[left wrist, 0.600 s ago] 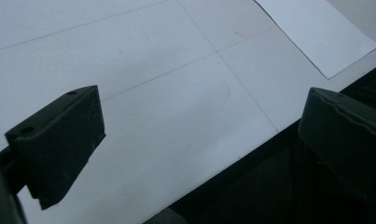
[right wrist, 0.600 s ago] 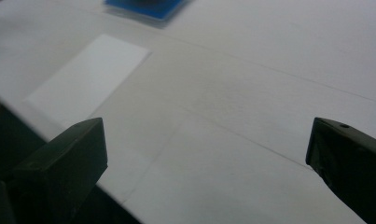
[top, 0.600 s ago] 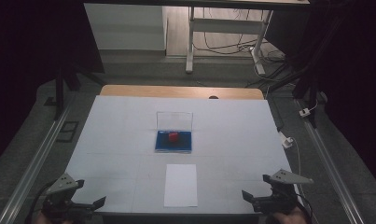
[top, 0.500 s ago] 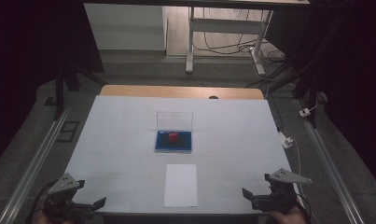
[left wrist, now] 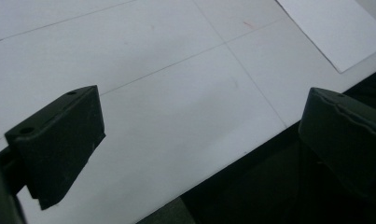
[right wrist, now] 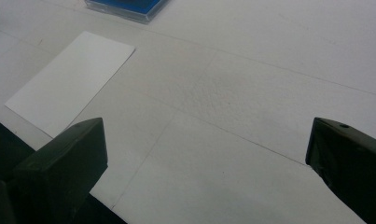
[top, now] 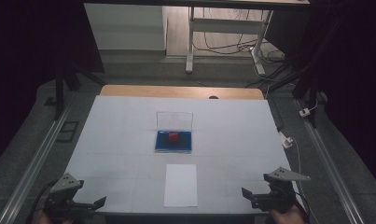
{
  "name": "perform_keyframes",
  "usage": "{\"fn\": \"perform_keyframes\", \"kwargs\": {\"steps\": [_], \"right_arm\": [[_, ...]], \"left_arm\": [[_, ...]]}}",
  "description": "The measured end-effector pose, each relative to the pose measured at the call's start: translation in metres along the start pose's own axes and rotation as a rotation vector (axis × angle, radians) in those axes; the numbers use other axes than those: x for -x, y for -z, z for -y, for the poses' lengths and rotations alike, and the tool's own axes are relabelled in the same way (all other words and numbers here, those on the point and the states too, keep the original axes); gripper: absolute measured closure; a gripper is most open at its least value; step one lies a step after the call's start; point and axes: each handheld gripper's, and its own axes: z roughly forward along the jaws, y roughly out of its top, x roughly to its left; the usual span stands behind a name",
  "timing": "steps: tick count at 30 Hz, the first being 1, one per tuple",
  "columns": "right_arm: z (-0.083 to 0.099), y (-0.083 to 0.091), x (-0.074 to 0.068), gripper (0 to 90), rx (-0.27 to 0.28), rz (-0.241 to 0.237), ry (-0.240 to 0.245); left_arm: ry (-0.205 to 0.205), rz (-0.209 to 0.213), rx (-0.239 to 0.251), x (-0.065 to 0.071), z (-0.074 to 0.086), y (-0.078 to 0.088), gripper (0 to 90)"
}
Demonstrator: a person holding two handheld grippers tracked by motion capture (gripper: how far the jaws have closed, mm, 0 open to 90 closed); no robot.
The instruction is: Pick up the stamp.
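A white table top (top: 129, 135) takes up the middle of the high view, with a dark floor around it and a strip of bare wood along its far edge.

At the centre of the frame sits a shallow blue square tray (top: 173, 141) with a small red block (top: 174, 136) resting inside it. A clear plastic lid (top: 175, 120) stands upright along the tray's far edge.

Just below the tray, toward the bottom centre, a plain white rectangular sheet of paper (top: 181, 185) lies flat near the table's near edge, apart from the tray.

At the lower left corner, the left gripper (top: 94, 204), black with a grey three-cornered plate on top, hovers at the near edge of the table. In the left gripper view its two black jaws are spread wide with nothing between them; the table edge runs below them, and the corner of the paper sheet (left wrist: 335, 28) shows at the upper right.

At the lower right corner, the right gripper (top: 247, 195) is held by a hand (top: 283, 217) at the table's near edge. In the right gripper view its jaws are also spread wide and hold nothing. The paper sheet (right wrist: 71, 81) lies at the left there, and the blue tray's edge (right wrist: 127, 7) shows at the top.
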Motion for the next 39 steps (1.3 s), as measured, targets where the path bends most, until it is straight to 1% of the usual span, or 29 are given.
{"fn": "perform_keyframes", "kwargs": {"steps": [1, 3, 6, 10, 12, 14, 17, 20, 21, 23, 25, 29, 31, 32, 33, 35, 39], "right_arm": [[0.000, 0.000, 0.000, 0.0, 0.001, -0.009, 0.004], [0.000, 0.000, 0.000, 0.0, 0.001, -0.013, 0.002], [0.001, 0.001, 0.001, 0.0, 0.012, -0.025, 0.002], [0.001, 0.000, 0.002, 0.0, 0.008, -0.046, -0.007], [0.000, 0.000, 0.001, 0.0, 0.001, -0.044, 0.000], [0.000, -0.001, -0.001, 0.0, -0.005, -0.040, 0.014], [0.000, -0.002, -0.003, 0.0, -0.018, -0.033, 0.035], [0.000, -0.003, -0.004, 0.0, -0.022, -0.035, 0.044], [-0.001, -0.003, -0.004, 0.0, -0.024, -0.037, 0.044], [-0.001, -0.003, -0.004, 0.0, -0.033, -0.034, 0.049], [-0.001, -0.004, -0.005, 0.0, -0.032, -0.034, 0.053], [-0.001, -0.004, -0.005, 0.0, -0.036, -0.036, 0.060], [-0.001, -0.004, -0.005, 0.0, -0.036, -0.038, 0.058], [-0.001, -0.004, -0.005, 0.0, -0.036, -0.039, 0.058], [-0.001, -0.004, -0.005, 0.0, -0.037, -0.039, 0.058], [-0.001, -0.005, -0.005, 0.0, -0.041, -0.039, 0.060], [-0.001, -0.005, -0.005, 0.0, -0.044, -0.039, 0.063]], "left_arm": [[0.000, 0.000, 0.000, 0.000, 0.000, 0.000, 0.2], [-0.002, -0.007, -0.003, 0.001, 0.000, 0.000, 0.0], [-0.002, 0.003, -0.001, 0.000, 0.000, 0.000, 0.0], [-0.002, 0.010, -0.004, 0.000, -0.001, 0.000, 0.0], [-0.005, 0.013, -0.011, 0.000, -0.002, -0.001, 0.0], [-0.004, 0.015, -0.006, 0.001, -0.002, -0.001, 0.0], [-0.014, 0.013, 0.012, 0.004, -0.006, 0.000, 0.0], [-0.010, 0.019, 0.015, 0.004, -0.008, 0.000, 0.0], [-0.001, 0.028, 0.007, 0.004, -0.009, -0.001, 0.0], [0.001, 0.033, 0.006, 0.004, -0.010, -0.002, 0.0], [-0.010, 0.041, 0.009, 0.004, -0.011, -0.003, 0.0], [-0.058, 0.064, 0.024, 0.005, -0.014, -0.006, 0.0], [-0.074, 0.075, 0.033, 0.005, -0.016, -0.008, 0.0], [-0.080, 0.084, 0.038, 0.005, -0.017, -0.009, 0.0], [-0.080, 0.084, 0.038, 0.005, -0.017, -0.009, 0.0], [-0.089, 0.111, 0.048, 0.005, -0.020, -0.011, 0.0], [-0.096, 0.129, 0.053, 0.004, -0.025, -0.016, 0.0]]}}
